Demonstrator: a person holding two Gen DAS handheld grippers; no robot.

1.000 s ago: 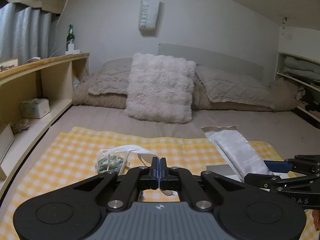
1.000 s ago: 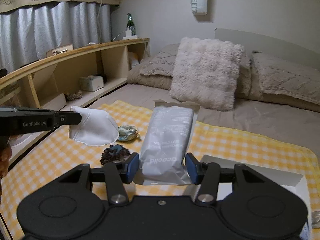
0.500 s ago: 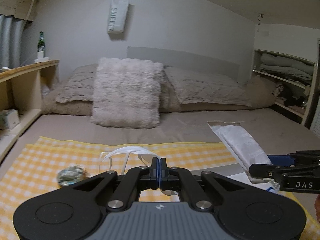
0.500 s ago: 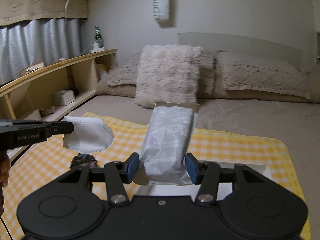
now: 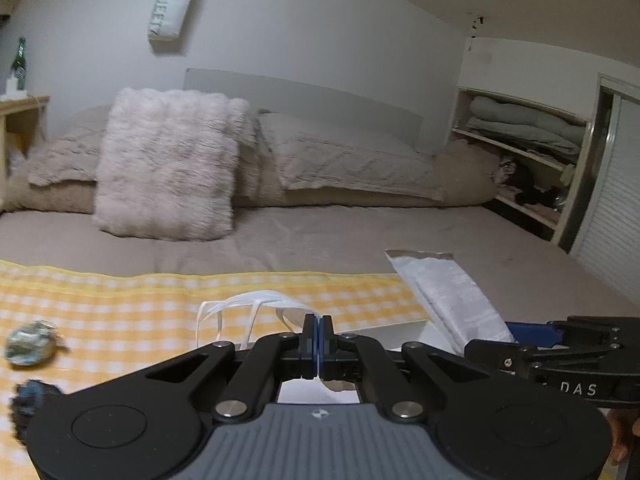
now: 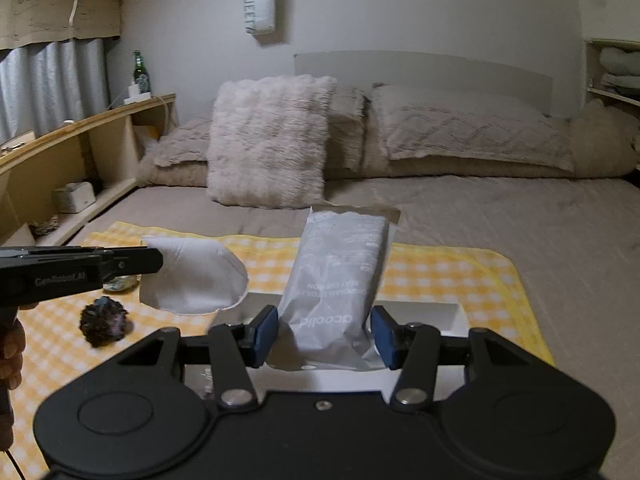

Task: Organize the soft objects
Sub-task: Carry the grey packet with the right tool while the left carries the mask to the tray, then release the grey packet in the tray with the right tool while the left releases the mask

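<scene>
Both hands have swung to the right since a second ago. The wooden shelf that filled the left side of the left view has mostly slid out of sight, and the cupboard with folded bedding now shows on the right. The two things being carried look the same in the grippers as before.

The left gripper [image 5: 319,330] is clenched tight on a white face mask [image 6: 196,276]. In the left view only the mask's thin ear loops [image 5: 248,304] stick out past the closed pads. In the right view the mask hangs in the air above the yellow checked cloth [image 6: 460,276], with the left gripper [image 6: 154,260] coming in from the left edge.

The right gripper [image 6: 324,334] is grasping a silvery white packet [image 6: 340,276] by its bottom end. The blue pads [image 6: 264,332] press on both sides. The packet stands up and leans away from the camera, with its torn top edge toward the pillows. It is up off the bed.

Under both grippers lies a flat white box [image 6: 452,314] on the cloth. Two small things rest on the cloth to the left: a dark bumpy ball [image 6: 105,322] and a round greenish bundle [image 5: 28,346]. They are near each other but not touching.

Further back, a fluffy pillow [image 5: 168,164] leans against the tan pillows [image 5: 352,160] at the head of the bed [image 5: 320,240]. A white bag that says SWEET [image 5: 172,0] hangs on the wall.
</scene>
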